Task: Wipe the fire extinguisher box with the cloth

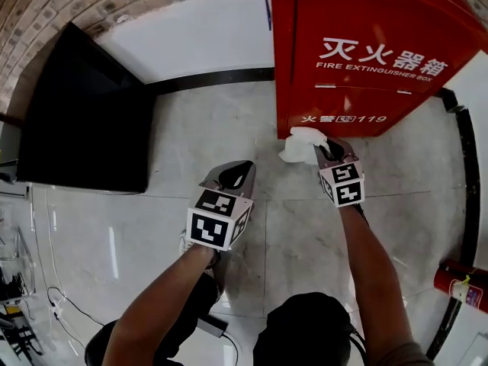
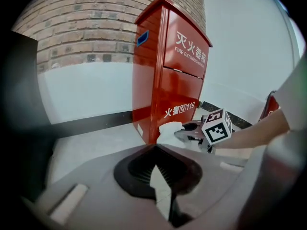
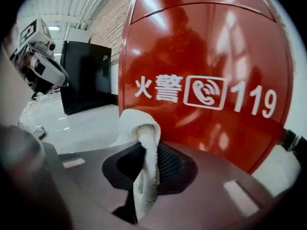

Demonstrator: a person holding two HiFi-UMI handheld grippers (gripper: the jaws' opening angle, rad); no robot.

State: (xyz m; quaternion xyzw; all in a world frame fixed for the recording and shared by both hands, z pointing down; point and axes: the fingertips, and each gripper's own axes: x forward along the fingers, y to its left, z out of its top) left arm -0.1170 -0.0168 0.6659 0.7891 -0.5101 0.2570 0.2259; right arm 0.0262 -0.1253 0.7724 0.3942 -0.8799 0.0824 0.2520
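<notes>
- Pale, shiny floor tiles (image 1: 152, 227) fill most of the head view, and a brick wall (image 2: 96, 23) stands behind.
- A tall red fire extinguisher box (image 1: 358, 52) stands on the floor against the wall. It is the thing to be cleaned.
- A big black cabinet (image 1: 84, 120) stands well off to the left. A red fire extinguisher (image 1: 461, 284) sits on the floor far to the right. Neither one is in the way.
- The right gripper (image 1: 329, 149) has its jaws squeezed tight on a white cloth (image 1: 299, 145).
- A soft lump of cloth sticks out past the jaw tips. I think it is held like that so that the cloth rubs the box and the hard jaws do not.
- The cloth is down low, right by the bottom left corner of the box front, under the white "119" sign. It is very close to the red metal, but I cannot tell if it is touching.
- Starting low at a corner makes sense to me. The whole door is above it, and most of it is yet to be wiped.
- The left gripper (image 1: 232, 175) hangs over the bare floor, well back from the box. Its jaws are together and nothing is between them.
- I think it waits there so it does not bump the working arm. One gripper is enough for wiping.
- The box is shiny and smooth, so the cloth should slide easily.
</notes>
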